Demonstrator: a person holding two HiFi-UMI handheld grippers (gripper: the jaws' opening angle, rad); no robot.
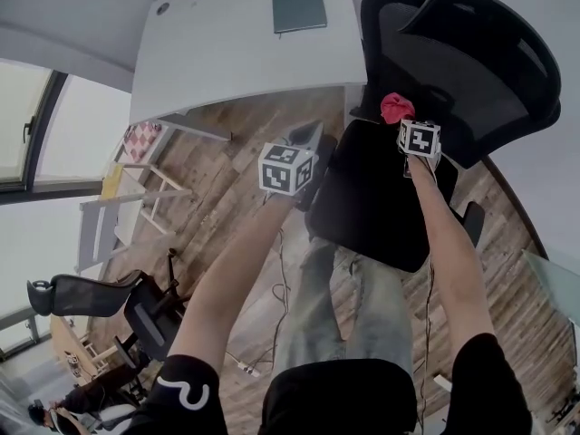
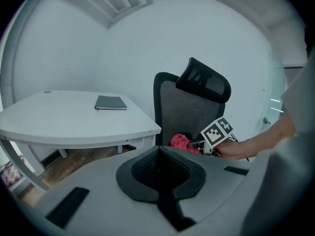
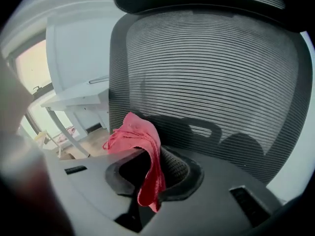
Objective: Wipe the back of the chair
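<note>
The right gripper (image 3: 152, 177) has its jaws clamped on a red cloth (image 3: 134, 137). One tail of the cloth hangs down through the pads and the bulk is bunched above and ahead of them. That leaves a soft wad leading the tool, so the fabric rather than hard plastic would likely meet the chair. The head view shows this gripper (image 1: 400, 122) reaching forward over the seat (image 1: 372, 198). The cloth (image 1: 396, 107) sits low down, where the seat meets the back (image 1: 480, 71). From its own camera the mesh back (image 3: 206, 73) fills the frame. The cloth is just beside the lower edge of the back, left of centre, but I cannot tell whether it is pressing on the mesh. I judge the wipe to be only starting, with the whole height of the mesh above it yet to cover.

The left gripper (image 2: 160, 167) has its jaws together with nothing between them. It hangs beside the left edge of the seat (image 1: 311, 136), off the chair. That looks like a waiting pose that keeps it out of the wiping path, though it could steady the frame if the chair swivels.

The desk (image 1: 227, 53) stands to the left of the chair. A dark notebook (image 1: 299, 5) lies near its far edge.
</note>
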